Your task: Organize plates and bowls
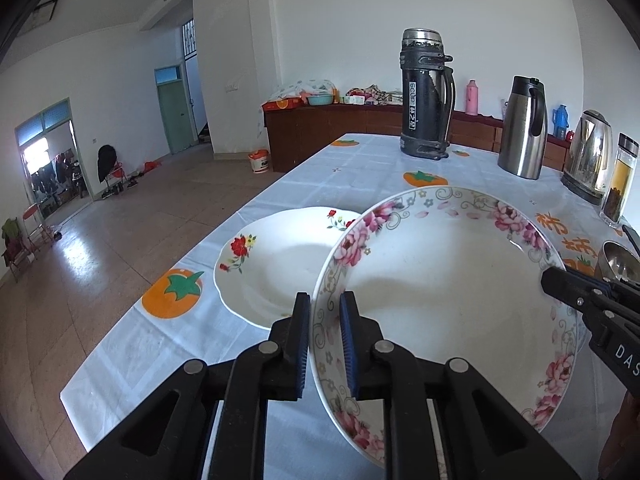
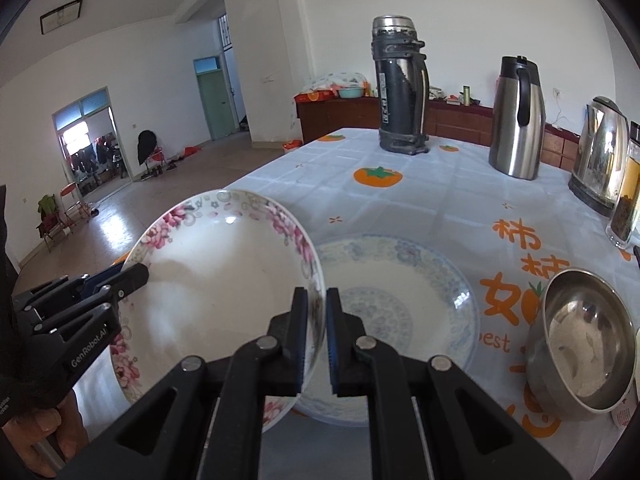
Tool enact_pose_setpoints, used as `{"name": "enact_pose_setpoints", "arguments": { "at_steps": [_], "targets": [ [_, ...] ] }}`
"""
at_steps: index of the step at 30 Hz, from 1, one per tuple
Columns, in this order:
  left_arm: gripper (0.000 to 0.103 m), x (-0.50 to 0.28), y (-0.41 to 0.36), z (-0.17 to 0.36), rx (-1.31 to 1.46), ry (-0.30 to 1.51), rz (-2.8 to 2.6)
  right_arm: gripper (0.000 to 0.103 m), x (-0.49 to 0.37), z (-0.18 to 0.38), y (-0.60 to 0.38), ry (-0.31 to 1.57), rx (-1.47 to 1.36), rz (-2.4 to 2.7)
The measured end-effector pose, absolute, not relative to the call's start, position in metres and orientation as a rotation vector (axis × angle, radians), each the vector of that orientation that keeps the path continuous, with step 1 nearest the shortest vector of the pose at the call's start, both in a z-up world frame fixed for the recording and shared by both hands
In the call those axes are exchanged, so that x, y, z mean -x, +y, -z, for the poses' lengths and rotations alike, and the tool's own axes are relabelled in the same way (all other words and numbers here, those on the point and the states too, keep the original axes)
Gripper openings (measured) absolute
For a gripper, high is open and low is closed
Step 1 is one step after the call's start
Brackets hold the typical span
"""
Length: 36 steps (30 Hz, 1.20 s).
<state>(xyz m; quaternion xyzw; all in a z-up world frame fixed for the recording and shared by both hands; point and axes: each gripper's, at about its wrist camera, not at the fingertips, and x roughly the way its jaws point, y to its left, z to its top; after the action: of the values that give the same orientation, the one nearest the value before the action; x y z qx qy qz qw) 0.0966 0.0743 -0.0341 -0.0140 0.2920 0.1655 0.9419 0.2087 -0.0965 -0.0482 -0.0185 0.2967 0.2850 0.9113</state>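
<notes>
While both claws, left claw [image 1: 325, 344] and right claw [image 2: 316, 340], pinch opposite rims, the pink-flowered plate [image 1: 448, 276] hangs tilted.

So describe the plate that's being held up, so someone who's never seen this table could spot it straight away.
On the table with the persimmon-print cloth, look at the near end, in front of the flasks. The pink-flowered plate is lifted and tilted, gripped at opposite rims by the left tool and right tool. Unlike its neighbours, its rim carries pink peonies.

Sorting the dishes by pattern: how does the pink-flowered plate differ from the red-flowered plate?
The pink-flowered plate has a dense ring of pink blooms and scrolls around its rim; the red-flowered plate carries only scattered red sprigs. The pink-flowered plate is tilted, gripped at opposite rims by the left gripper and right gripper; the red-flowered plate lies flat on the tablecloth. Both are white.
</notes>
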Motion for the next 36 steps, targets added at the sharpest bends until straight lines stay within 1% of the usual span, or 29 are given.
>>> {"name": "enact_pose_setpoints", "arguments": {
  "at_steps": [15, 36],
  "targets": [
    [0.016, -0.105, 0.061, 0.022, 0.008, 0.550, -0.319, 0.009, -0.213, 0.045, -0.111, 0.585, 0.015, -0.544],
    [0.016, -0.138, 0.033, 0.008, -0.037, 0.517, -0.270, 0.009, -0.229, 0.041, -0.144, 0.587, -0.081, -0.465]
  ]
}}
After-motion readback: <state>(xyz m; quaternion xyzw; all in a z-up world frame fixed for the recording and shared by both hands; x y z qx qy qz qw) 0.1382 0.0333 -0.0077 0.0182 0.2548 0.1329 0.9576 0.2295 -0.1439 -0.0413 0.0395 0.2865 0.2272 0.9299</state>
